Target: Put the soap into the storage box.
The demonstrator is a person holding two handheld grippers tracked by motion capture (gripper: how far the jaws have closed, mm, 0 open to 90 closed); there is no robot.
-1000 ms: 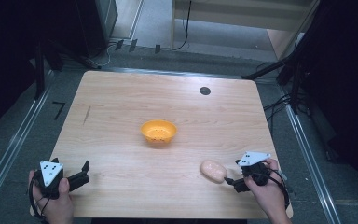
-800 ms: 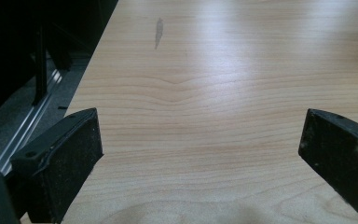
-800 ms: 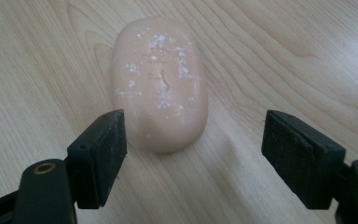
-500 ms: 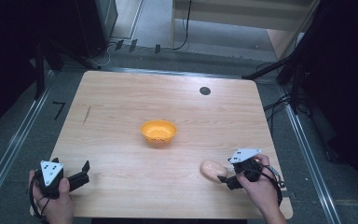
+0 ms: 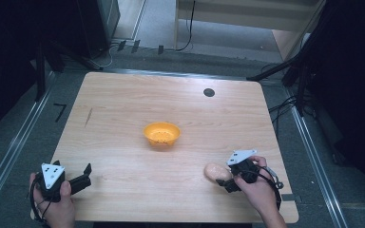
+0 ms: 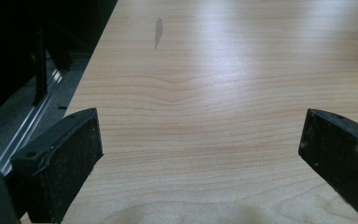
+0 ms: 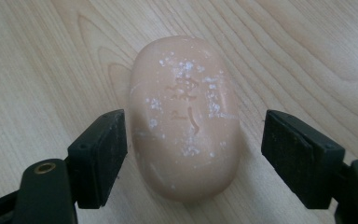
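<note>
Since a second ago, the right gripper had been slid in toward the soap, and nothing else had been moved. Its jaws were seen spread apart, one on each side of the soap, with nothing squeezed yet. In the right gripper view the soap was seen lying flat on the table, right between the jaws. One jaw was almost touching it, and a small gap was left at the other. White flecks and a stamped mark were seen on top of the soap. The jaws were probably placed across the short way of the soap so that it could be pinched easily. Soap is smooth and round, so it could slip out if it were squeezed off-centre.

The left gripper was held low at the near left corner of the table, well away from the soap. Its jaws were spread wide, and just bare wood was seen between them. It seemed to be kept there out of the way.

The bowl was left near the middle of the table, apart from both grippers. It may have been put there so the soap could be dropped in.
</note>
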